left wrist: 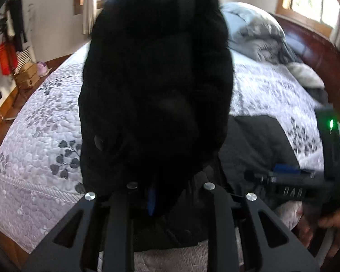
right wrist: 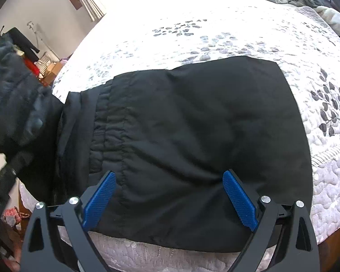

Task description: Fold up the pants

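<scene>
With my left gripper (left wrist: 150, 195) clamped on a lifted end of the black fabric pants (right wrist: 192, 136) and my right gripper (right wrist: 168, 200) spread wide over the part lying on the near edge of the floral quilted bed (right wrist: 238, 34), I judge one fold unfinished.

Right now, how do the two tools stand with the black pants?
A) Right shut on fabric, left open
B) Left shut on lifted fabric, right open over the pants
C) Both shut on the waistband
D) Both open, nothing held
B: the left tool is shut on bunched, lifted pants, while the right tool is spread open over them on the bed.
</scene>
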